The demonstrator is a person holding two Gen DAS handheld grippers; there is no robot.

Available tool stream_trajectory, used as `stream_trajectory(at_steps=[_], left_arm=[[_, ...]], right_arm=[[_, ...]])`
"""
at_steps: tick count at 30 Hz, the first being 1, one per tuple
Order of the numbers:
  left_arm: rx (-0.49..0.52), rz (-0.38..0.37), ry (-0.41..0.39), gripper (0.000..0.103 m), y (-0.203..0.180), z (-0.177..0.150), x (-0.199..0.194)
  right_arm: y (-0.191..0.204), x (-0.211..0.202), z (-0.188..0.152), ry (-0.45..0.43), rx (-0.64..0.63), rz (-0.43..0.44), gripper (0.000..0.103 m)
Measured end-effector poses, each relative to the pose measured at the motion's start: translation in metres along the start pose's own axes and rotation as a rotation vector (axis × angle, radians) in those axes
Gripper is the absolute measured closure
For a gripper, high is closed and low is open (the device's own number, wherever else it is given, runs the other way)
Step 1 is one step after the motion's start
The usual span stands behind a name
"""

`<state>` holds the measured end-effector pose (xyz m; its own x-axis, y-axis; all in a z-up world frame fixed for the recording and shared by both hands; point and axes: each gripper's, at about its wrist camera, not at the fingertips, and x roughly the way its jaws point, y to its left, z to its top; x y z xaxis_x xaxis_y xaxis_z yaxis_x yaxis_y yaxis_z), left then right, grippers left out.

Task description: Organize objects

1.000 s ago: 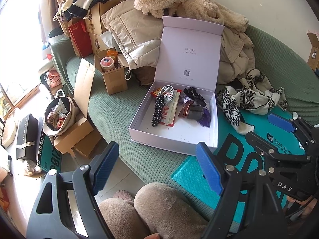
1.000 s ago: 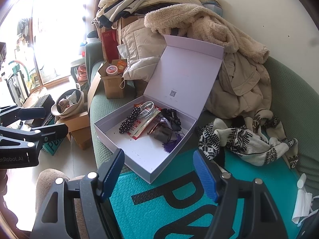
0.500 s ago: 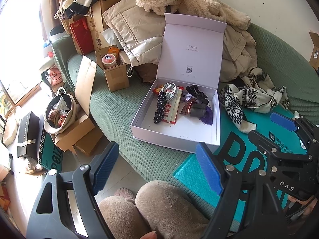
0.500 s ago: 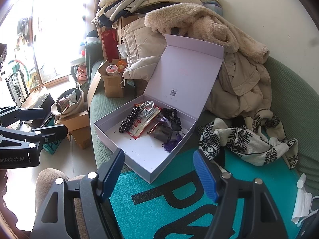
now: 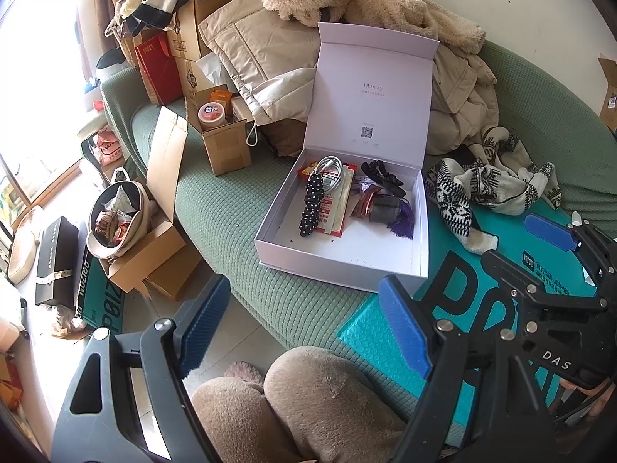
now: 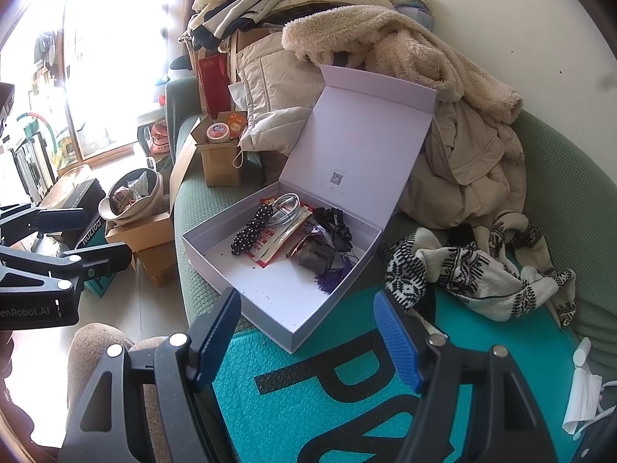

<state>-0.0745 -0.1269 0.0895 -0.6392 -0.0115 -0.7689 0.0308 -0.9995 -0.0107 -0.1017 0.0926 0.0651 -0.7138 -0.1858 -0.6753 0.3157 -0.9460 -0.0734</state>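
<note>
Both claws released, nothing between the pads: left gripper [image 5: 304,332], right gripper [image 6: 308,333]. Open box [image 5: 339,266] sits on sofa [image 5: 216,200], lid propped upright, trinkets clustered at back. Risk: near corner overhangs slick teal mailer [image 6: 308,386]; a nudge could slide it.

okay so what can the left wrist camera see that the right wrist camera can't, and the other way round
Only the left wrist view shows the printed lettering inside the box lid and a cardboard box at the far right edge. Only the right wrist view shows white tissue lying on the teal mailer. Both show the open white box, the polka-dot scrunchie, the purple tassel, the patterned knit, and each gripper open and empty: left gripper, right gripper.
</note>
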Motion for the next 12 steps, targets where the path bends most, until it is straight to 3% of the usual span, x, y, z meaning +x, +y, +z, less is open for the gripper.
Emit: stream_trajectory(at_steps=[12], left_arm=[[0.009, -0.003, 0.007, 0.025, -0.0046, -0.0032, 0.0003]], right_arm=[[-0.0046, -0.0013, -0.0071, 0.002, 0.012, 0.007, 0.031]])
